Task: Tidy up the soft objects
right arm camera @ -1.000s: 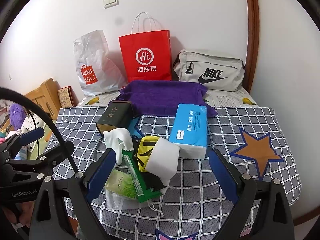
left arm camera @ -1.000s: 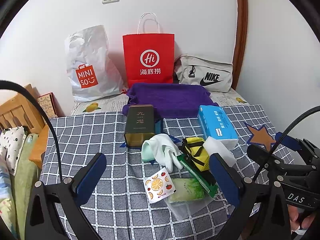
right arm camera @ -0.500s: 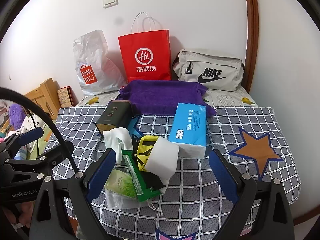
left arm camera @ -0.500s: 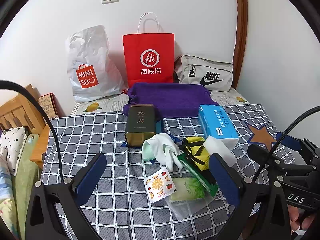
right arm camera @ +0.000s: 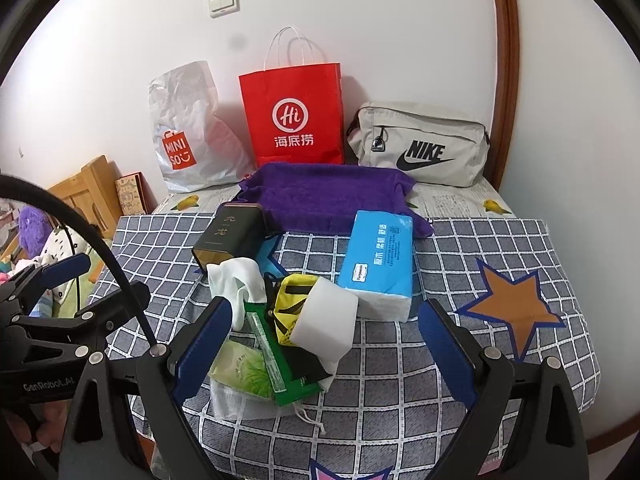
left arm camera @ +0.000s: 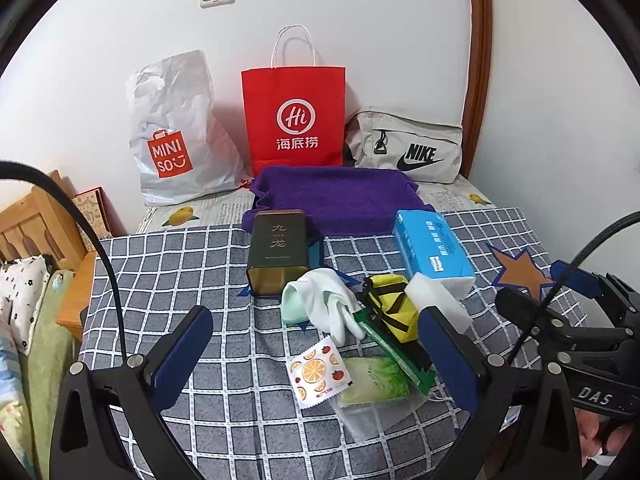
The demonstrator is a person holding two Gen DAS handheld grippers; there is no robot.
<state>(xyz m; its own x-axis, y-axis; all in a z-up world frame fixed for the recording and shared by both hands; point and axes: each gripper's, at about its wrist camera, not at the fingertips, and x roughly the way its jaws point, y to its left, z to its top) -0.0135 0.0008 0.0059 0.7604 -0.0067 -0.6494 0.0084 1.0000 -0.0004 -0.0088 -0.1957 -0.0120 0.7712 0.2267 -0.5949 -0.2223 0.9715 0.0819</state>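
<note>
Before you on the table (left arm camera: 168, 272), a tin (left arm camera: 277, 256) lies left of the tissue pack (left arm camera: 432, 248), a towel (left arm camera: 340, 196) behind both, a glove (left arm camera: 328, 304) and sponge (right arm camera: 326, 316) in front; three bags (left arm camera: 294, 116) line the wall.

Fuzzy purple towel (left arm camera: 340, 196), glossy tin (left arm camera: 278, 254), crinkled plastic bag (left arm camera: 178, 128)

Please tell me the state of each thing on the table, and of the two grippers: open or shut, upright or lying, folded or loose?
left gripper: open, empty
right gripper: open, empty
red paper bag: upright, against the wall
white plastic bag: upright, crumpled
grey pouch: zipped shut
purple towel: folded, lying flat
tin: lying on its side
tissue pack: lying flat
white glove: loose, crumpled
</note>
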